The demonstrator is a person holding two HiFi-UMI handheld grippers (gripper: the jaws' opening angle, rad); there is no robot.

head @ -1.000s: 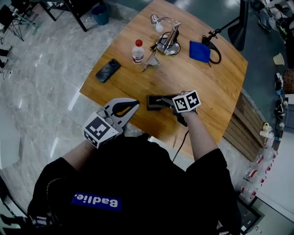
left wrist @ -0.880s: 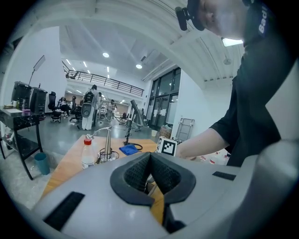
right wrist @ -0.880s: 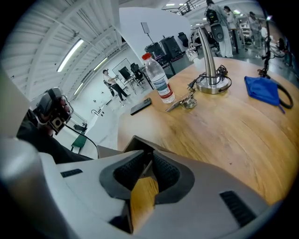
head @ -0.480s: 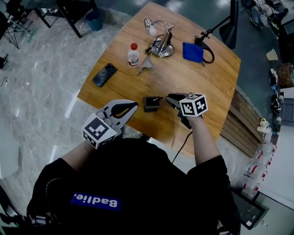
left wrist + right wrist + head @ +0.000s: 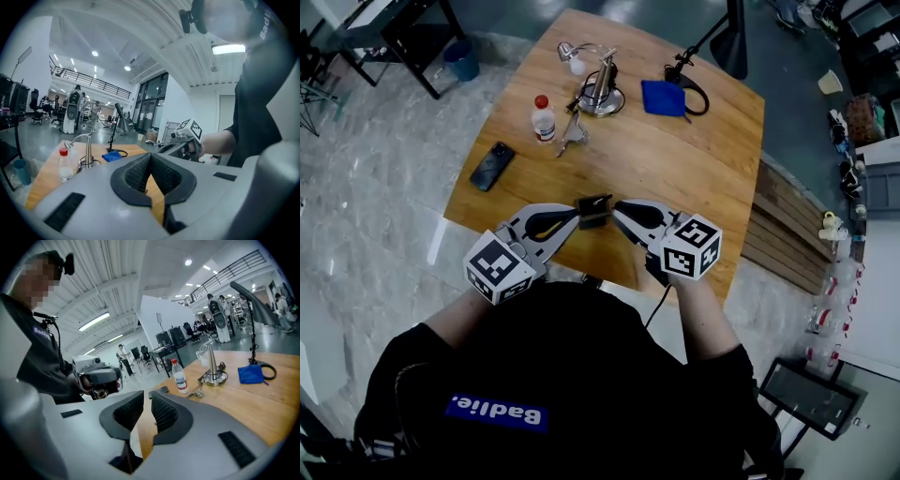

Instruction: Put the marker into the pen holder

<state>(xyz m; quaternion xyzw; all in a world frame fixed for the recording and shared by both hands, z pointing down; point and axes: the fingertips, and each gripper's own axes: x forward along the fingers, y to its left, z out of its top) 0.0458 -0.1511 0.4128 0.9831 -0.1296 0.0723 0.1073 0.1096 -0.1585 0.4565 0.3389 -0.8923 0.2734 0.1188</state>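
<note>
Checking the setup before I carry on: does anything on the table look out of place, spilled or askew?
Nothing looks spilled or damaged. The pen holder sits fairly close to the near edge of the table, and the phone lies near its left edge.

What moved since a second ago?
The right gripper pulled back from the black pen holder toward the person, jaws slightly apart and empty. The left gripper stayed by the table's near edge, jaws together. Pen holder, bottle, phone and blue cloth stayed put.
</note>
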